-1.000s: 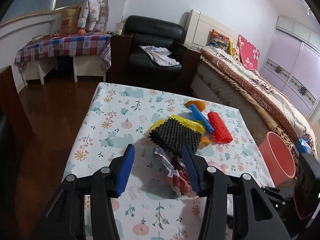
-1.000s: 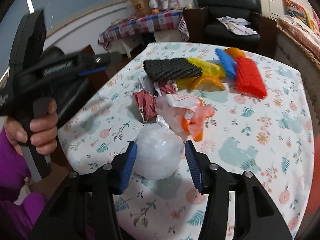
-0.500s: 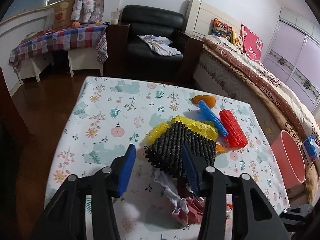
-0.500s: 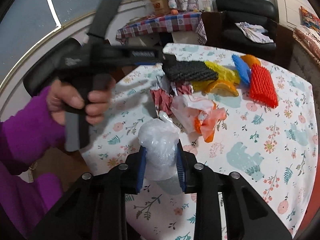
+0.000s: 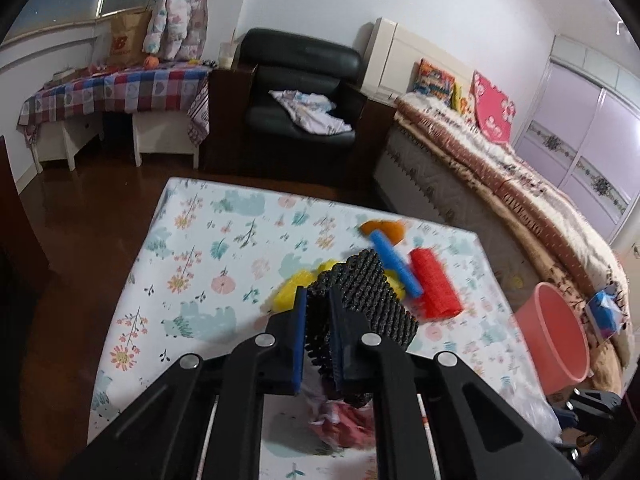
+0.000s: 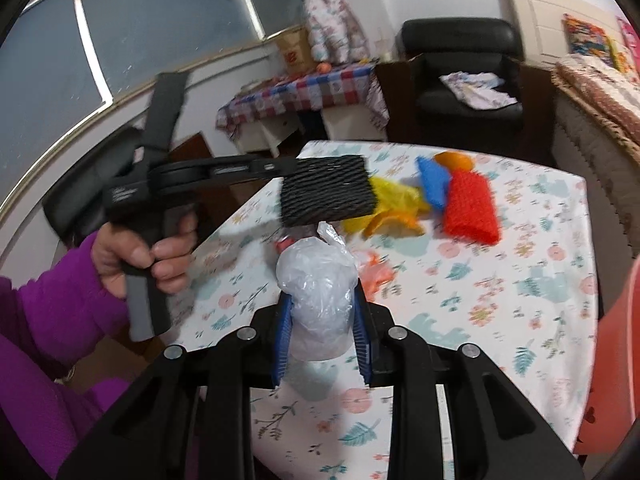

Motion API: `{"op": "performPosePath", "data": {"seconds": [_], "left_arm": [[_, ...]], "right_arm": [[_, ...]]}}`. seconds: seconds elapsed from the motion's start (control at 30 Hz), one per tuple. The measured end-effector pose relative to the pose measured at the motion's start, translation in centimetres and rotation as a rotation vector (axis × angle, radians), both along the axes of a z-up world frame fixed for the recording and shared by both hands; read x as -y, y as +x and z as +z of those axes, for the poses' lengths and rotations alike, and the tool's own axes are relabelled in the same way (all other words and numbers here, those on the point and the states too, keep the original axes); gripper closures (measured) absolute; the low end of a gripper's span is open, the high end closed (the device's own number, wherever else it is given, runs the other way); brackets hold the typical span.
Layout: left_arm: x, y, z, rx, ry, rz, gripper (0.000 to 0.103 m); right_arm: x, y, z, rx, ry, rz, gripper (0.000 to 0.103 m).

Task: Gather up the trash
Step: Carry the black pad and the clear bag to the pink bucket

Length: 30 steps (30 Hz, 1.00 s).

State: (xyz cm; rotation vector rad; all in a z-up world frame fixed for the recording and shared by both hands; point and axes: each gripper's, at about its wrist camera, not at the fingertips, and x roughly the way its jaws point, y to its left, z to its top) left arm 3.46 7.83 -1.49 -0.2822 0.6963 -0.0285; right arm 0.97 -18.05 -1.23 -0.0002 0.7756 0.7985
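Note:
In the left wrist view my left gripper point(image 5: 318, 304) has its jaws closing down tight on a black foam net point(image 5: 372, 300), pinching the mesh between the blue pads. The right wrist view shows that net point(image 6: 326, 196) lifted off the flowered tablecloth point(image 6: 520, 280), in the left gripper held by a hand point(image 6: 136, 252). My right gripper point(image 6: 322, 300) is shut on a crumpled clear plastic bag point(image 6: 318, 280), held above the table. A red net point(image 5: 434, 290), blue net point(image 5: 396, 264), yellow bag point(image 5: 292, 292) and orange piece point(image 5: 384, 230) lie beyond.
A pink bucket point(image 5: 552, 336) stands on the floor at the table's right side, beside the bed point(image 5: 500, 184). Crumpled red-and-white wrappers point(image 5: 344, 428) lie under my left gripper, and orange plastic point(image 6: 376, 276) lies behind the clear bag. A black armchair point(image 5: 300, 92) stands past the far edge.
My left gripper moved forward over the black net, closed on it and lifted it. My right gripper closed on the clear bag and raised it off the table.

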Motion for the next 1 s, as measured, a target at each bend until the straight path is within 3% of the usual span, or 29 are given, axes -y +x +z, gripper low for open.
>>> {"op": "performPosePath", "data": {"seconds": [0.37, 0.67, 1.0], "left_arm": [[5.8, -0.8, 5.0, 0.112, -0.006, -0.129, 0.093], [11.9, 0.2, 6.4, 0.139, -0.015, -0.256, 0.093], [19.5, 1.4, 6.9, 0.148, -0.019, -0.406, 0.093]], "right_arm": [[7.7, 1.9, 1.0, 0.043, 0.048, -0.3, 0.075], [15.5, 2.0, 1.1, 0.059, 0.068, -0.555, 0.075], [21.7, 1.2, 0.6, 0.063, 0.067, -0.758, 0.075]]}}
